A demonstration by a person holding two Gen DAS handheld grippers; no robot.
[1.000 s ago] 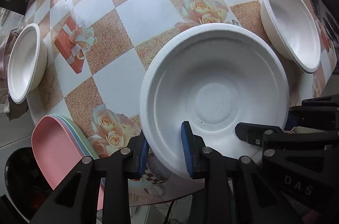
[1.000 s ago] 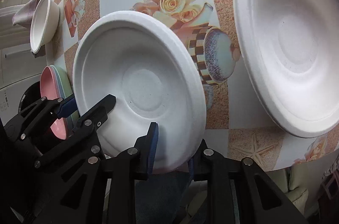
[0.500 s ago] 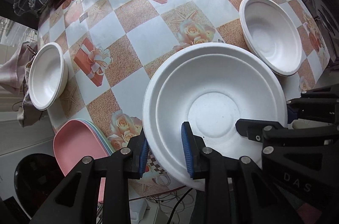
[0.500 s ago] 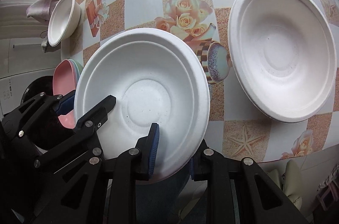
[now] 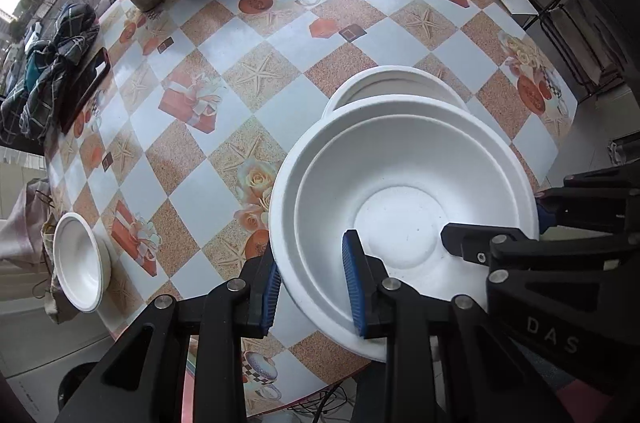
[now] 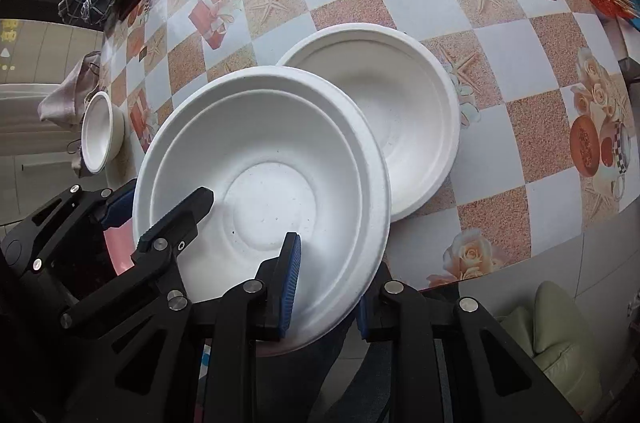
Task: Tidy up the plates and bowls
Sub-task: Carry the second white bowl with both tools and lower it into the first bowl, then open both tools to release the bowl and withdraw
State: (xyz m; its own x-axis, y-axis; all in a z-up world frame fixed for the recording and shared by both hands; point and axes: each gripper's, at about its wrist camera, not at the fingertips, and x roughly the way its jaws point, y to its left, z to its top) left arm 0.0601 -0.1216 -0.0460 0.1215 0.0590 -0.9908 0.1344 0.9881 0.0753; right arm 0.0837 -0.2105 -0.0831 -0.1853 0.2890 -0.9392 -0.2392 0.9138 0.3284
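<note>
two grippers clamp one white plate (image 5: 404, 207) at once: the left gripper (image 5: 312, 297) pinches its near rim with one blue pad under the lip and one inside the well, and the right gripper (image 6: 326, 287) bites the same rim from the other side, one pad inside the well, the other below the lip. neither pair of fingers is apart beyond the thickness of the rim. the plate hangs clear of the table (image 5: 248, 79), tilted slightly, its near edge overhanging the table edge. the relation that governs the coming move: the second white plate (image 6: 404, 111) lies on the table at roughly 1 o'clock from the held plate in the right wrist view, and at 12 o'clock in the left wrist view, partly hidden behind the held rim. judged from this, the step in hand is stacking; the held plate needs travel forward until both rims are concentric, then a level descent. both grippers approach from 6 o'clock, side by side. a small white bowl (image 5: 78, 261) sits at the table edge at 9 o'clock, well apart. release should probably be simultaneous, otherwise the plate may tip.
</note>
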